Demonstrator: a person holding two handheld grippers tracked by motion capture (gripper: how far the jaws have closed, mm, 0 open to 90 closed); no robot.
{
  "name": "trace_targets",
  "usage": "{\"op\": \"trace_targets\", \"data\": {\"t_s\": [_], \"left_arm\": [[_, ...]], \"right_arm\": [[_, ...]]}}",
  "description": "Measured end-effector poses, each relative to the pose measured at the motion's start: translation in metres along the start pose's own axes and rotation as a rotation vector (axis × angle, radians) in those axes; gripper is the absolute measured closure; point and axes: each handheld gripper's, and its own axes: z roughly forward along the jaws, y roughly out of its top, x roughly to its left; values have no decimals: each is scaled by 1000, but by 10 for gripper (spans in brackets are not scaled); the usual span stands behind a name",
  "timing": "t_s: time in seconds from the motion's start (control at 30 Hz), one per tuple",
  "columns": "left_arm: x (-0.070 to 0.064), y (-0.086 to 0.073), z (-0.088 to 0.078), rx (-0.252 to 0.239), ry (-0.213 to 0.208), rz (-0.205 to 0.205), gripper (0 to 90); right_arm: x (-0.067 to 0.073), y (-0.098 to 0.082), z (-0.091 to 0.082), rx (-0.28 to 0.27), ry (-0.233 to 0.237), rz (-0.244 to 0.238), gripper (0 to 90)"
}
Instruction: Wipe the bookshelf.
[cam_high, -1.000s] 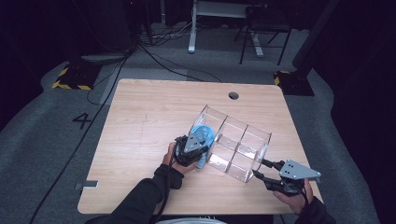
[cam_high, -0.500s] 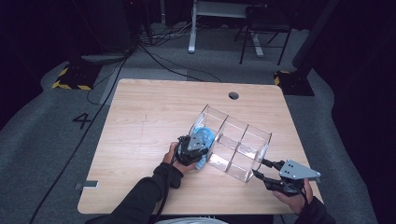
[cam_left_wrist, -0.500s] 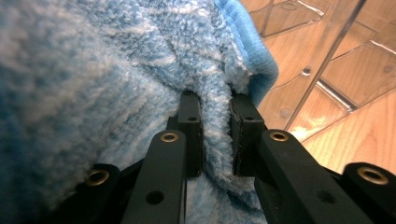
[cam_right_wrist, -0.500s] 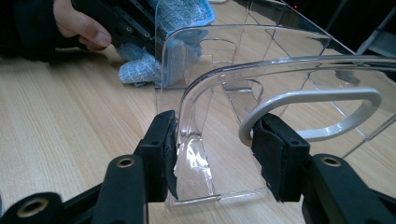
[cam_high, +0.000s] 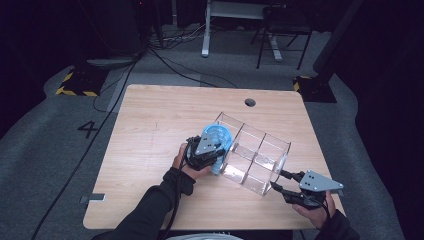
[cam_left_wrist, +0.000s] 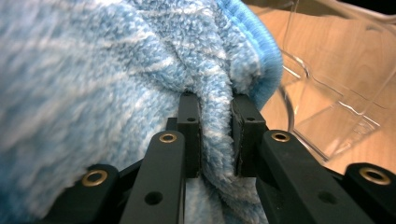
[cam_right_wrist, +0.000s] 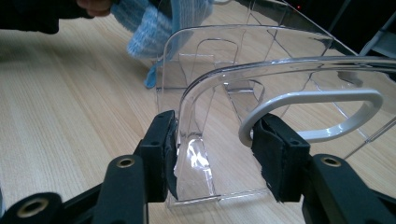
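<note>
A fluffy light-blue cloth (cam_high: 218, 134) hangs bunched at the left end of a clear plastic organizer (cam_high: 255, 156) with several compartments. My left gripper (cam_high: 214, 146) is shut on a fold of it; in the left gripper view the black pads (cam_left_wrist: 190, 122) pinch the cloth (cam_left_wrist: 93, 70), with the organizer (cam_left_wrist: 336, 93) just to the right. My right gripper (cam_high: 279, 180) is at the organizer's near right end. In the right gripper view its jaws (cam_right_wrist: 217, 135) are closed across the organizer's curved end wall and handle loop (cam_right_wrist: 210, 88); the cloth (cam_right_wrist: 149, 28) shows beyond.
The wooden table (cam_high: 150, 115) has a round cable hole (cam_high: 250, 102) near its far edge and a small metal tab (cam_high: 92, 198) at its front left corner. Cables, desk legs and a chair stand on the grey floor behind.
My left gripper has risen a little with the blue cloth, beside the organizer's left end. The right gripper and the organizer have stayed put.
</note>
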Motion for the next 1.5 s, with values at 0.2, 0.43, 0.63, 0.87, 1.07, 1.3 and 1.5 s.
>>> {"op": "trace_targets", "data": {"t_s": [0.2,0.43,0.63,0.87,1.07,1.3,1.5], "left_arm": [[7,22,4,-1,7,13,766],[3,16,12,13,17,4,766],[-1,3,16,32,17,-11,769],[-11,-29,39,134,35,-29,769],[-11,-32,44,168,30,-18,771],[-9,-31,39,253,-27,36,774],[-13,-30,22,330,-80,81,773]], "right_arm": [[0,0,0,3,-1,3,510],[0,-1,0,-4,-9,8,510],[0,0,0,-1,-12,7,510],[0,0,0,-1,-12,7,510],[-1,-1,0,-1,-11,6,510],[0,-1,0,0,-15,8,509],[3,0,1,2,-11,2,519]]}}
